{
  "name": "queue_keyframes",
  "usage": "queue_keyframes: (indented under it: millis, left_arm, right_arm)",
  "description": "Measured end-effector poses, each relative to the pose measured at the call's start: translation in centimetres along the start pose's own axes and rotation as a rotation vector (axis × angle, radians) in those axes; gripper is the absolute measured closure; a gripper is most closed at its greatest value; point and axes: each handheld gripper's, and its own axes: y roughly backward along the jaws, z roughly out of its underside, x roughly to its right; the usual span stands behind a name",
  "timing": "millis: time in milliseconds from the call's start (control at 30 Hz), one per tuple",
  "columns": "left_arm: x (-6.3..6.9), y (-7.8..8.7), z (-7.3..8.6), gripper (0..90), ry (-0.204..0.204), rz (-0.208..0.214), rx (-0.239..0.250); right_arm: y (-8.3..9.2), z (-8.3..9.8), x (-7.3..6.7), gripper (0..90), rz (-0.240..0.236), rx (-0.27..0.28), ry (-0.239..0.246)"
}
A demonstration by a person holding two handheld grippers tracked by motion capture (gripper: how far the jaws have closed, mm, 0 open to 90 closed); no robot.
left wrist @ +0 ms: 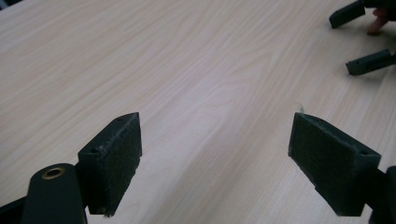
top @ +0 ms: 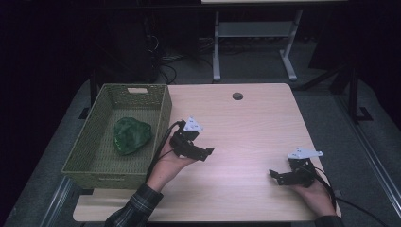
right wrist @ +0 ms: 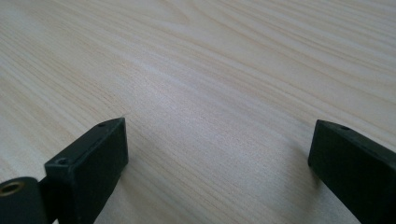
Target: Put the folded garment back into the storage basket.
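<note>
A dark green crumpled lump (top: pixel 131 135) lies inside a green woven basket (top: pixel 163 113) on the left part of the table. Just right of the basket, a hand holds my left gripper (top: pixel 202 146) low over the wood, pointing right. Its jaws stand wide apart in the left gripper view, and the left gripper (left wrist: pixel 215 154) has only bare wood between them. My right gripper (top: pixel 280 173) is near the table's front right, pointing left, and is open with nothing in it. The right gripper (right wrist: pixel 217 149) has plain tabletop between its jaws. The right gripper (left wrist: pixel 340 44) also appears at top right of the left gripper view.
The light wooden table (top: pixel 246 123) has a round cable hole (top: pixel 237 96) near its far edge. Beyond it stand a white desk frame (top: pixel 255 33) and cables on a dark floor. Bare wood stretches between the two grippers.
</note>
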Motion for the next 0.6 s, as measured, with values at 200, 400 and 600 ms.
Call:
queue_keyframes:
  millis: [200,400,600]
  left_arm:
    - [1.2,-2.5,1.0,16.9,-0.054,0.006,-0.042]
    - [1.2,-4.7,2.5,15.8,-0.058,0.019,-0.091]
    - [1.5,-6.3,3.5,15.5,-0.061,0.011,-0.133]
  right_arm:
    - [0.0,0.0,0.0,4.4,0.000,0.000,0.000]
    - [0.0,0.0,0.0,4.4,0.000,0.000,0.000]
    - [0.0,0.0,0.0,4.4,0.000,0.000,0.000]
